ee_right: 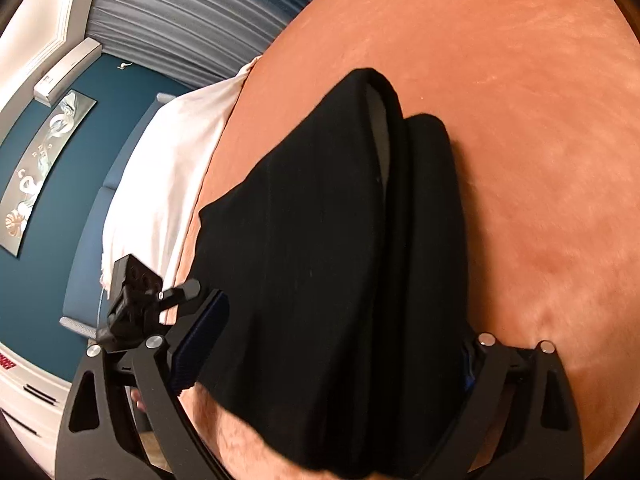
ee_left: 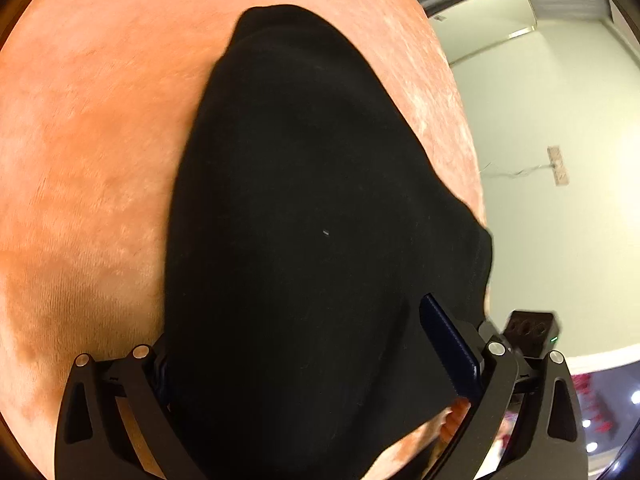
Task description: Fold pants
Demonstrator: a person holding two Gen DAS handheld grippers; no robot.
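Black pants (ee_left: 304, 208) lie on the orange bed (ee_left: 88, 152); both the left hand-held gripper (ee_left: 320, 364) and the right hand-held gripper (ee_right: 332, 348) stand spread wide, cloth between their fingers.

**Readable text: none**

You have no legible lettering in either view. In the right wrist view, the red strip (ee_right: 6, 365) at the left edge carries marks too blurred and cut off to read. The white wall unit (ee_right: 66, 70) shows a small dark mark that cannot be made out. In the left wrist view, the tan strip (ee_left: 557, 165) on the pale wall bears marks too small to read.
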